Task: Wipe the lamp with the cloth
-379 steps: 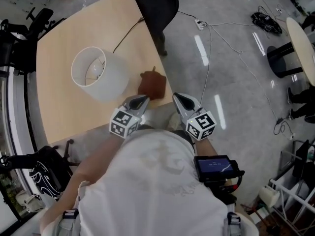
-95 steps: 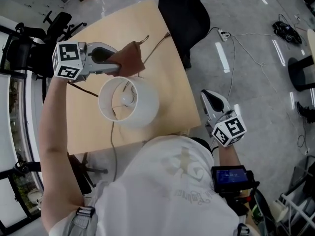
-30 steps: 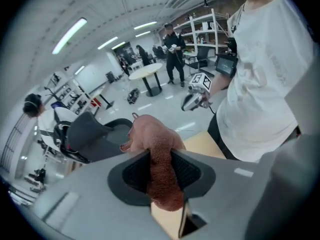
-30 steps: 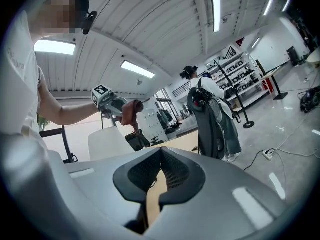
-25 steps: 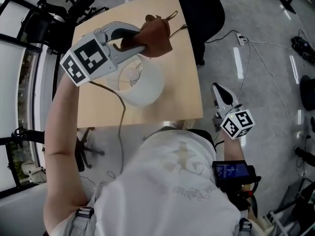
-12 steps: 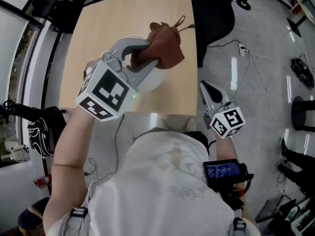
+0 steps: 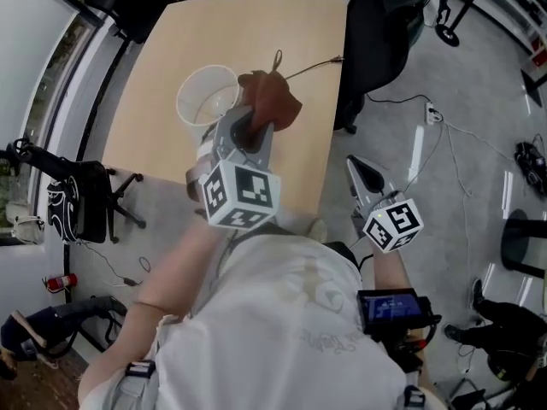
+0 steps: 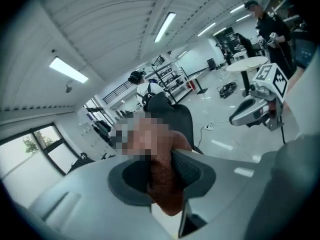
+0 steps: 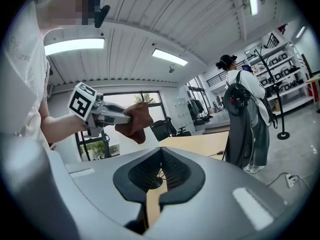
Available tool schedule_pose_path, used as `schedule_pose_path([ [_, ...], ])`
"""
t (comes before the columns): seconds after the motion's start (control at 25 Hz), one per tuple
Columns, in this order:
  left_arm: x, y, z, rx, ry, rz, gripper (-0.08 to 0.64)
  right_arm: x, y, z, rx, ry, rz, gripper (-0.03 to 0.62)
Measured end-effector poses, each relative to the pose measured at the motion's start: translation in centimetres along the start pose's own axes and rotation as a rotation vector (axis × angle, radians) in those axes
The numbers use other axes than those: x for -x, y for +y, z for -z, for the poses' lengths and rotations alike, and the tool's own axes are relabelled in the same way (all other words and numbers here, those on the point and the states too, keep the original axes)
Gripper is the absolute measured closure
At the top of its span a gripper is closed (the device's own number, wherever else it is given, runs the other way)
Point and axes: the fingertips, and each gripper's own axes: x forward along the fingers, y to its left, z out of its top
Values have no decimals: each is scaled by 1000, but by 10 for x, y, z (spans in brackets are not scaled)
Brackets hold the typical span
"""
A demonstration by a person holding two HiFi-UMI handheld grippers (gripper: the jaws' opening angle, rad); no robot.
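Observation:
The lamp's white shade (image 7: pixel 208 95) stands on the beige table (image 7: pixel 154 135), open top facing me. A crumpled brown cloth (image 7: pixel 273 99) hangs just right of the shade, pinched in my left gripper (image 7: pixel 255 120), which is held up above the table's near edge. In the left gripper view the cloth (image 8: pixel 165 199) fills the gap between the pads of that gripper (image 8: pixel 161 170). My right gripper (image 7: pixel 366 176) floats off the table's right side over the floor, jaws together and empty. The right gripper view shows its pads (image 9: pixel 172 170) meeting, with the cloth (image 9: pixel 136 122) up at left.
A dark cord (image 7: pixel 312 65) runs from the lamp toward a black office chair (image 7: pixel 376 32) at the table's far right corner. A chair with a bag (image 7: pixel 73 203) stands left of the table. Cables (image 7: pixel 444 135) trail over the grey floor. A person with a backpack (image 9: pixel 244 119) stands beyond the table.
My left gripper has come down and back toward me with the cloth, from over the shade to its right side, rolling as it went. The right gripper has barely shifted.

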Motion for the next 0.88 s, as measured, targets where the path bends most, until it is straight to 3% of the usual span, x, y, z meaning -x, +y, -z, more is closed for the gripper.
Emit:
schedule_pose_path([
  [0.12,-20,2,14,10,89,-78,446,3,-10,-2,2,15,-45,580],
  [0.32,-50,-27,49,30,204,-48,446,-7,-14,-4,18,41,-128,580],
  [0.4,-63,-42,65,42,241,-14,446,-12,-18,-1,7,45,-147,580],
  [0.64,-72,-92,110,173,310,142,446,-7,-16,4,0,58,-175,580],
  [0.76,-68,-101,113,81,291,153,446,-13,-19,8,-3,67,-188,580],
  [0.88,-46,-86,94,-4,214,86,446,-19,-16,10,10,82,-221,580],
])
